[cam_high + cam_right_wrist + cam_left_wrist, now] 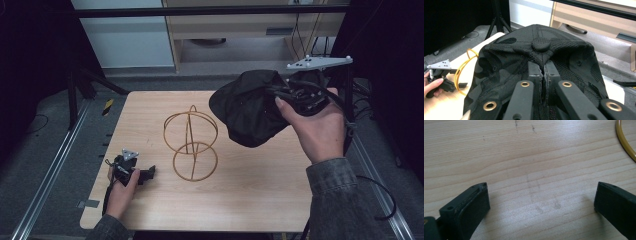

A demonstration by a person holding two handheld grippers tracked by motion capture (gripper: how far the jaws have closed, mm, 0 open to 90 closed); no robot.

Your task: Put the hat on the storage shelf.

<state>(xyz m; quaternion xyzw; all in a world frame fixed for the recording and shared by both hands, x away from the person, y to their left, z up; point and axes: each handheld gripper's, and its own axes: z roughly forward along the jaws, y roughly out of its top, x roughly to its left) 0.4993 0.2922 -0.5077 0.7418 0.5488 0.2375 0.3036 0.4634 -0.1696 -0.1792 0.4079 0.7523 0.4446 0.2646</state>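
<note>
A black cap [248,106] hangs in the air over the table's far right, pinched by my right gripper [285,96]. Seen from the right gripper view, the cap's crown [537,53] with its top button faces me and the jaws are shut on its fabric, my right gripper [543,72] meeting at the middle. A gold wire stand [191,145] with round hoops stands upright mid-table, left of the cap. My left gripper [149,172] rests on the table at the near left, jaws wide open, nothing between them [541,200]. An arc of the stand [625,142] shows at upper right.
The wooden table [240,200] has metal rails along both sides. A black tripod leg [97,80] stands off the far left corner. Cabinets and cables lie beyond the far edge. A cable [380,200] trails off the right side.
</note>
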